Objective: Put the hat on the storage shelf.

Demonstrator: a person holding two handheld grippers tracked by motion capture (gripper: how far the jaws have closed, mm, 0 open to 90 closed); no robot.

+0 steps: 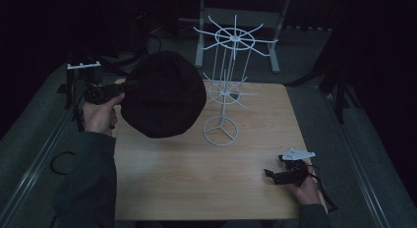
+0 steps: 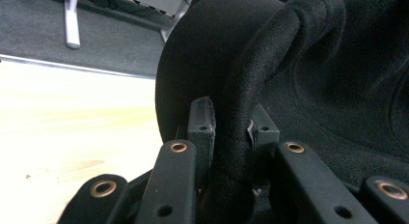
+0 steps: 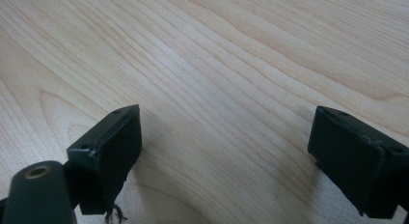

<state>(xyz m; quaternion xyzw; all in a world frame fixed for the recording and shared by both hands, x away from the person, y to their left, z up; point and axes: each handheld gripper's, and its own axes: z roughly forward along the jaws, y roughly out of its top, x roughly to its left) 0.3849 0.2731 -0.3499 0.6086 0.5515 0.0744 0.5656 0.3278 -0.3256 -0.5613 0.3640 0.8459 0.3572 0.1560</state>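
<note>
The dim high view hides detail. Your left gripper [image 2: 230, 132] pinches the black hat [image 1: 164, 93] by its rim, above the table [image 1: 196, 179] beside the white wire rack [image 1: 223, 90]; your right gripper [image 3: 226, 151] gapes wide, empty.

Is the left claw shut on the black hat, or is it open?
Shut on it. In the left gripper view the left claw pinches the rolled edge of the black hat between both pads.

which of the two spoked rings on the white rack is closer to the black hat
The lower ring on the white rack: it sits at the black hat's height, just beside its edge, while the upper ring spreads its spokes well above it.
</note>
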